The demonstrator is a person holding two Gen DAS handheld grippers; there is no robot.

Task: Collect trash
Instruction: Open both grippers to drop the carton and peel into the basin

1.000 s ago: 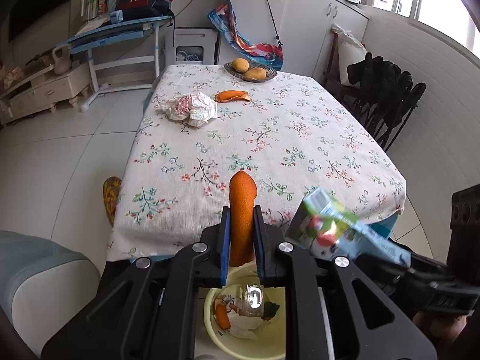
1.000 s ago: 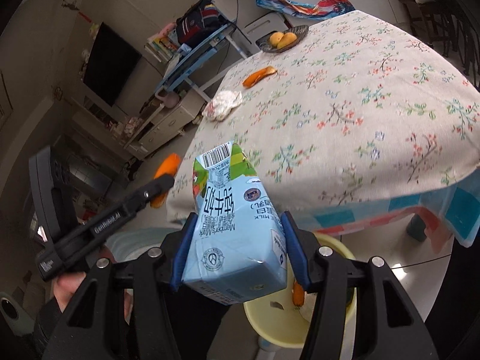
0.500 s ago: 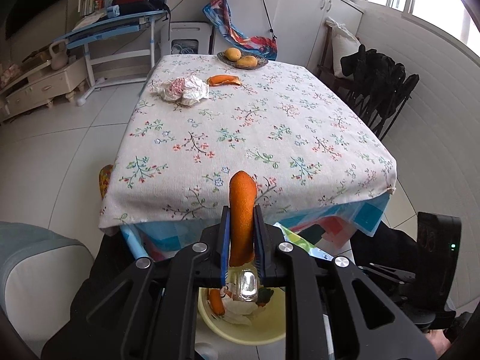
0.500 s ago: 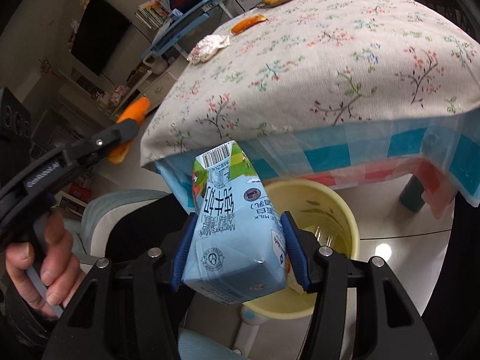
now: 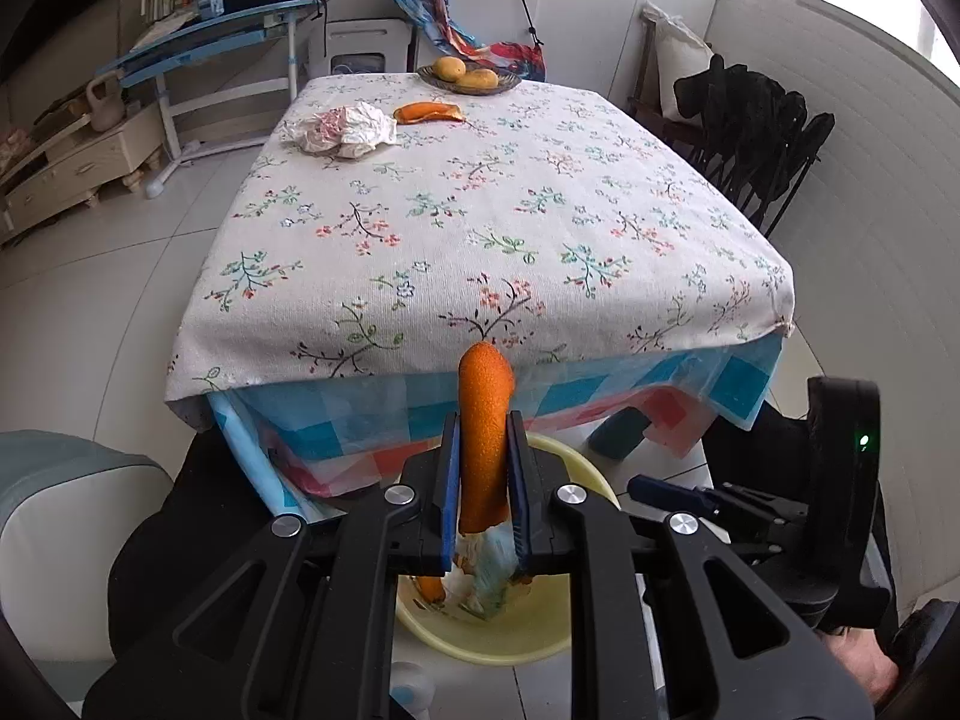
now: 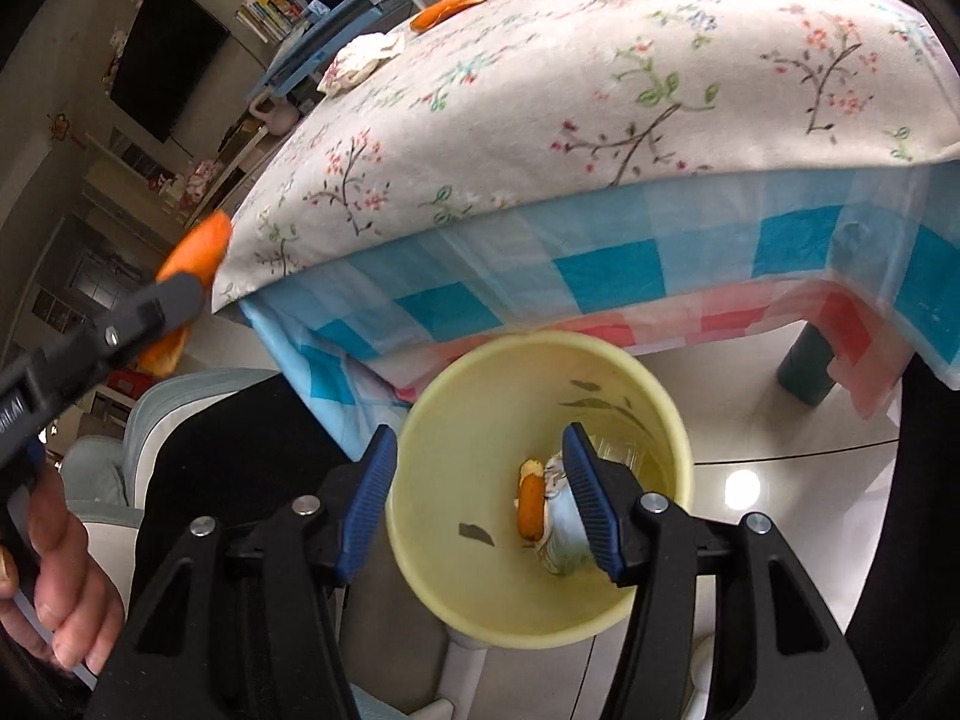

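My left gripper (image 5: 485,468) is shut on an orange peel (image 5: 485,420) and holds it upright above the yellow bin (image 5: 480,642). My right gripper (image 6: 480,510) is open and empty right over the same bin (image 6: 444,438). The blue milk carton (image 6: 564,540) lies inside the bin beside an orange peel piece (image 6: 529,507). On the floral table (image 5: 480,228) at the far end lie a crumpled white wrapper (image 5: 343,129) and another orange peel (image 5: 429,113); both also show in the right wrist view, wrapper (image 6: 360,57), peel (image 6: 447,9).
A dish of fruit (image 5: 468,75) sits at the table's far edge. Dark chairs (image 5: 750,120) stand to the right of the table. A pale seat (image 5: 66,528) is at lower left. The bin stands on the floor under the table's near edge.
My right gripper has opened and the milk carton has dropped into the bin. Both grippers have lowered and pulled back from the table; the left still holds the peel.
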